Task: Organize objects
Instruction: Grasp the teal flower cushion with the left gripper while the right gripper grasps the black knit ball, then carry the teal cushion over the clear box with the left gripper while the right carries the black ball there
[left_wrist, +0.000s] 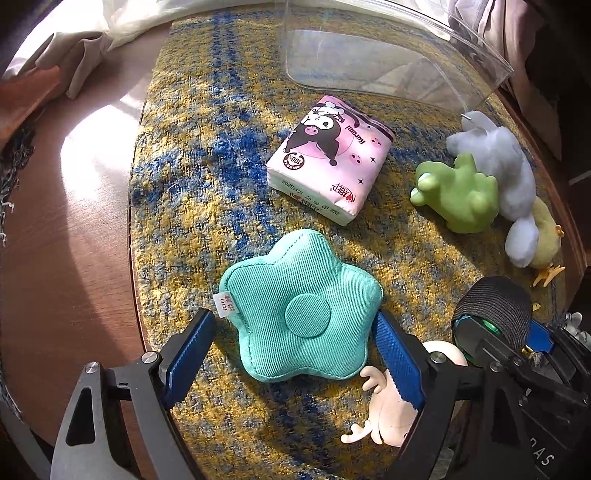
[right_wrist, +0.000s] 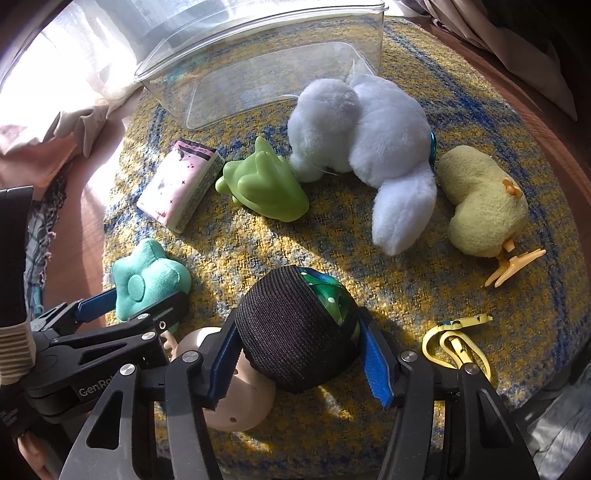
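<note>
My left gripper (left_wrist: 295, 345) has its blue pads on both sides of a teal star-shaped cushion (left_wrist: 301, 308) lying on the yellow-blue mat (left_wrist: 207, 177); the pads touch its edges. It also shows in the right wrist view (right_wrist: 147, 280). My right gripper (right_wrist: 297, 341) is closed around a black mesh-covered green ball (right_wrist: 295, 328), also seen at the right edge of the left view (left_wrist: 495, 310). A clear plastic bin (right_wrist: 258, 62) stands empty at the back.
A pink tissue pack (left_wrist: 328, 158), green frog toy (left_wrist: 458, 192), white plush (right_wrist: 369, 147), yellow chick plush (right_wrist: 484, 203), yellow clip (right_wrist: 454, 339) and beige doll figure (right_wrist: 240, 398) lie on the mat. Wooden table edge (left_wrist: 74, 258) and curtain lie left.
</note>
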